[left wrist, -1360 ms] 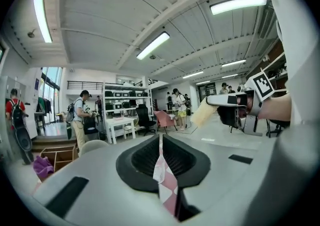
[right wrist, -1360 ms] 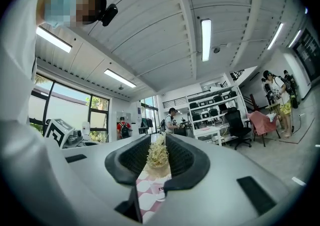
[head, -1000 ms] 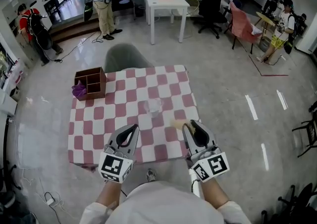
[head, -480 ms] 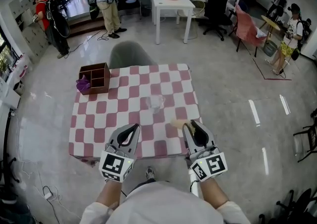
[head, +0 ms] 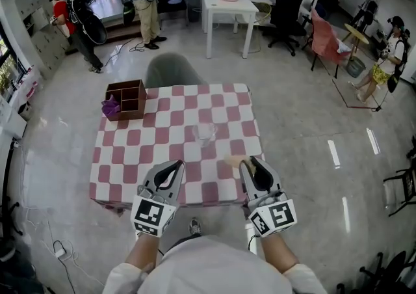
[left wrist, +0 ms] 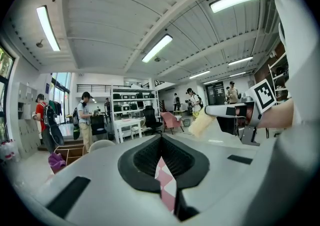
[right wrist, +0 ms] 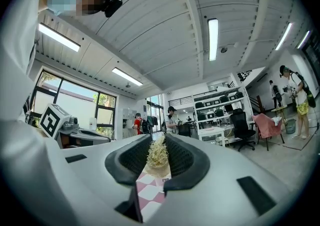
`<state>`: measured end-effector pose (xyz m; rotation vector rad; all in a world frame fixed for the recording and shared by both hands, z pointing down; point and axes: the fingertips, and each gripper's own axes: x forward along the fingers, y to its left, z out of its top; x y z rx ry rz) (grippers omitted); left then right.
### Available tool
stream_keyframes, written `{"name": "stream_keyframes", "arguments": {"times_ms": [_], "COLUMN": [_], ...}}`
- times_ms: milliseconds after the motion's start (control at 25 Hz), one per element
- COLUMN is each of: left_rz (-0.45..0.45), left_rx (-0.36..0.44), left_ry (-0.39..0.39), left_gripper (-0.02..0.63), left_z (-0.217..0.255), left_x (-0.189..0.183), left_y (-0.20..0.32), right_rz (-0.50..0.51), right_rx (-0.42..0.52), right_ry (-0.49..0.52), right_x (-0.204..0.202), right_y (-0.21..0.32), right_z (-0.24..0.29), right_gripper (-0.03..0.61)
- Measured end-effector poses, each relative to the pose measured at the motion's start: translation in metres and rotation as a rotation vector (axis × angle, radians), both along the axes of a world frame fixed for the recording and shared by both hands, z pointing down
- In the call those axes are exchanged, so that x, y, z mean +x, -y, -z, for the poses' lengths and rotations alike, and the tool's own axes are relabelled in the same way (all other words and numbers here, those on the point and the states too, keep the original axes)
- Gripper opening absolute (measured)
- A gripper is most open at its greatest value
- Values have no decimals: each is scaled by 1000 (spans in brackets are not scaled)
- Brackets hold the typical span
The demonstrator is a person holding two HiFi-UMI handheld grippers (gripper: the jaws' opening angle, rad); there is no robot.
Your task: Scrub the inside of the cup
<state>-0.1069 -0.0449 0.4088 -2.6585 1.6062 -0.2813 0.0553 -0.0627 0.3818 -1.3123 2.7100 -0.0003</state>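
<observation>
A clear cup (head: pixel 204 133) stands upright near the middle of the red-and-white checked table (head: pixel 143 149). My left gripper (head: pixel 174 168) hovers over the table's near edge, shut with nothing in it; in the left gripper view (left wrist: pixel 161 144) its jaws meet with only checked cloth showing below. My right gripper (head: pixel 247 165) hangs level with it to the right, shut on a tan fibre scrubber (head: pixel 234 161) that sticks out past the tips. That scrubber (right wrist: pixel 158 156) fills the gap in the right gripper view (right wrist: pixel 159 142). Both grippers are short of the cup.
A brown wooden organiser (head: pixel 127 99) with a purple cloth (head: pixel 110 106) sits on the table's far left corner. A grey chair (head: pixel 170 70) stands behind the table. Farther off are a white table (head: pixel 225 5), office chairs and several people.
Both grippers and the cup stay where they were. A person in red at the far left has walked a little to the right.
</observation>
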Motion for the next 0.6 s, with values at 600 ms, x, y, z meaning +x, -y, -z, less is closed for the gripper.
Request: {"name": "stream_keyframes", "arguments": {"times_ms": [600], "left_rz": [-7], "left_rx": [11], "left_ry": [4], "left_gripper": [31], "left_z": [0], "left_x": [2], "left_y": [-1], "right_rz": [3], "right_rx": [-1], "right_ry": [-12], "right_x": [-5], "right_y": [-1], "right_z": [-1], "right_gripper": [104]}}
